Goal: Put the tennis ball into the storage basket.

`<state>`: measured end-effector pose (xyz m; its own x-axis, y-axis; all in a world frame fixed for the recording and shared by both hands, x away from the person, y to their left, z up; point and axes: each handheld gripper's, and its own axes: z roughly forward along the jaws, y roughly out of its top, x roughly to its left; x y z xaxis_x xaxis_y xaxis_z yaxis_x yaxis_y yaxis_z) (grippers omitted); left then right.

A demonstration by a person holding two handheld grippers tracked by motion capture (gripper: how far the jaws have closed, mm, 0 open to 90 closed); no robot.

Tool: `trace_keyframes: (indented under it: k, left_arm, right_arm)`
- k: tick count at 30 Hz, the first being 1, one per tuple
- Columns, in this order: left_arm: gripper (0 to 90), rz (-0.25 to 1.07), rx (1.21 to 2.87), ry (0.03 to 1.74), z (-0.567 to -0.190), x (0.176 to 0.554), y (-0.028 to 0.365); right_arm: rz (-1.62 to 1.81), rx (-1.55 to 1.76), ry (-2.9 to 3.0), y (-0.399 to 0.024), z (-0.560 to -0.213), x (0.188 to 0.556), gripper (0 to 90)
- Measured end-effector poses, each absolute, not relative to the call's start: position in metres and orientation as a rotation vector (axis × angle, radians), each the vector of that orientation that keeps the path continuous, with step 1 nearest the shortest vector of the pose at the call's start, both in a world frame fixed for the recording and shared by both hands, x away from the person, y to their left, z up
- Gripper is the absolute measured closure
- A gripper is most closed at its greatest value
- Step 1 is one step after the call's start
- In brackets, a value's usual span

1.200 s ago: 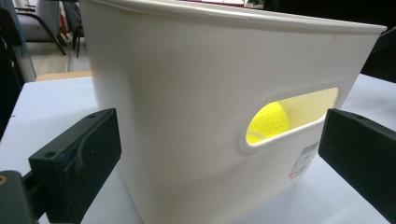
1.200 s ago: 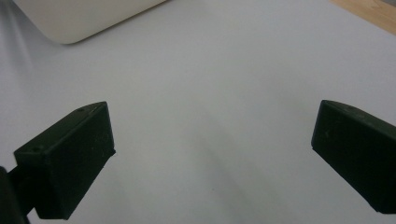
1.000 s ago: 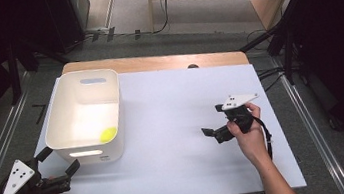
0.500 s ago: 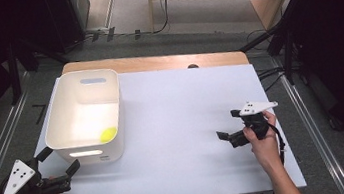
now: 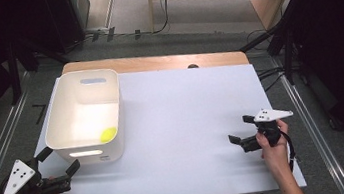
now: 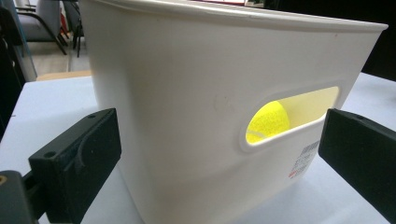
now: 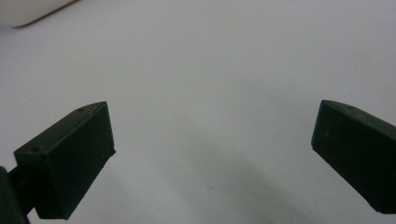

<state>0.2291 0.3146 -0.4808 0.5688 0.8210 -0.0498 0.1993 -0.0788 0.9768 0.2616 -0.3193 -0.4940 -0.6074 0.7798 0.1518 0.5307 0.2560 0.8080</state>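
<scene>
From the high view, your left gripper [image 5: 57,168] rests at the desk's [image 5: 189,125] near left corner, jaws spread, just beside the white bin [image 5: 66,118]. A yellow ball [image 5: 109,133] lies inside the bin, near its front right corner. Your right gripper [image 5: 242,139] sits well apart at the right, jaws spread and empty.

In the left gripper view, the ball [image 6: 267,122] shows through the bin's [image 6: 187,93] handle slot.

In the right gripper view, bare desk [image 7: 210,70] lies between the jaws.

The ball looks delivered; next, likely withdraw or grip the bin's wall.
</scene>
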Motion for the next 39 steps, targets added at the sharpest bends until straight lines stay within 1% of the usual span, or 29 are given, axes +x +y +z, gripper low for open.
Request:
trace_keyframes:
  k: [18,27,39]
  left_arm:
    - [0.0,0.639,1.594,0.877,-0.481,0.229,0.315]
    - [0.0,0.64,1.587,0.875,-0.48,0.229,0.315]
    - [0.0,0.64,1.591,0.88,-0.48,0.23,0.314]
  right_arm:
    - [1.372,1.241,2.11,-0.354,-0.514,0.232,0.0]
    - [1.443,1.268,2.018,-0.372,-0.516,0.212,0.0]
    - [1.477,1.275,1.991,-0.374,-0.519,0.214,0.0]
